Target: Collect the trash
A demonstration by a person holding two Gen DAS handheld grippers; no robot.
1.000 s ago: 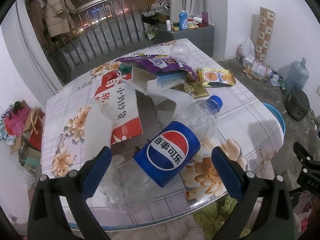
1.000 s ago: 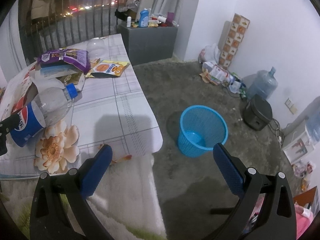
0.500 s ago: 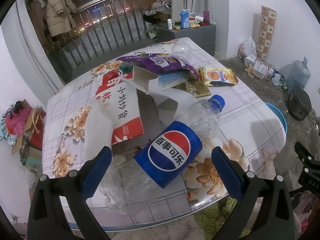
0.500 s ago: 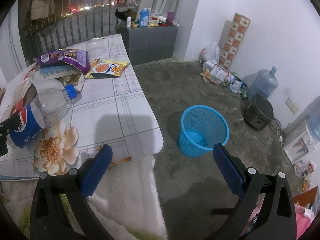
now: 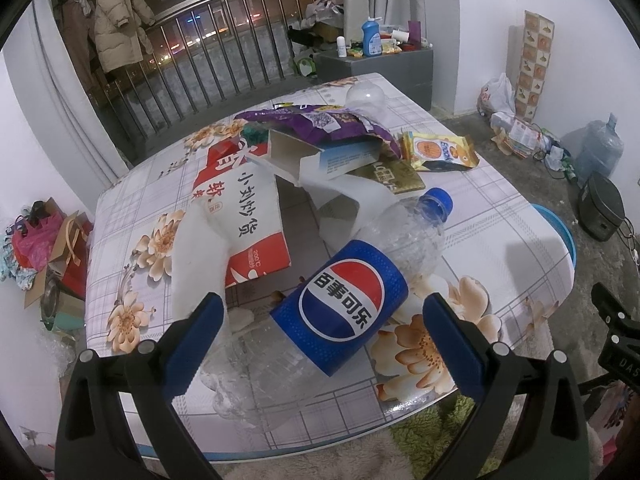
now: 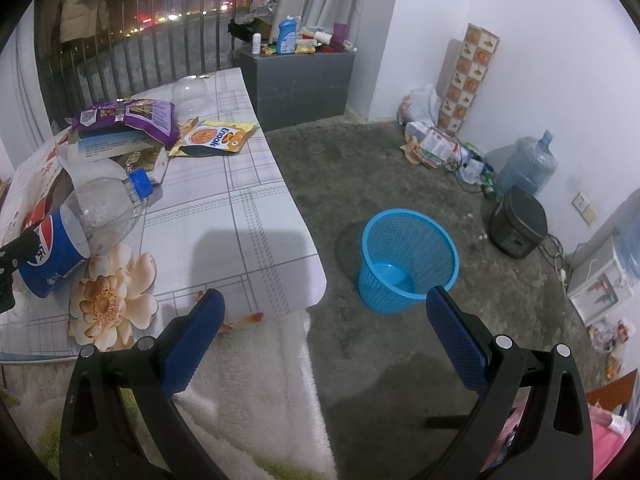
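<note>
1. Here is the bottle, clear crinkled plastic, lying on its side on the worktop near the close edge, with a blue cap pointing to the far right.
2. A blue label wraps its middle, with a red, white and blue roundel and white characters.
3. Behind it lies more trash: a red and white bag, an open white box, a purple snack bag draped on the box, and an orange snack packet at the far right.
4. The left tool is spread wide, blue pads either side of the bottle's near end. The pads look apart from the plastic, gripping nothing.
5. It sits low at the near edge of the worktop, aimed along the bottle.
6. The right tool is also spread wide and empty, hanging off the right side of the worktop above a white fluffy rug and the grey floor.
7. A blue mesh bin stands on the floor just right of the worktop, appearing between the right tool's pads.
</note>
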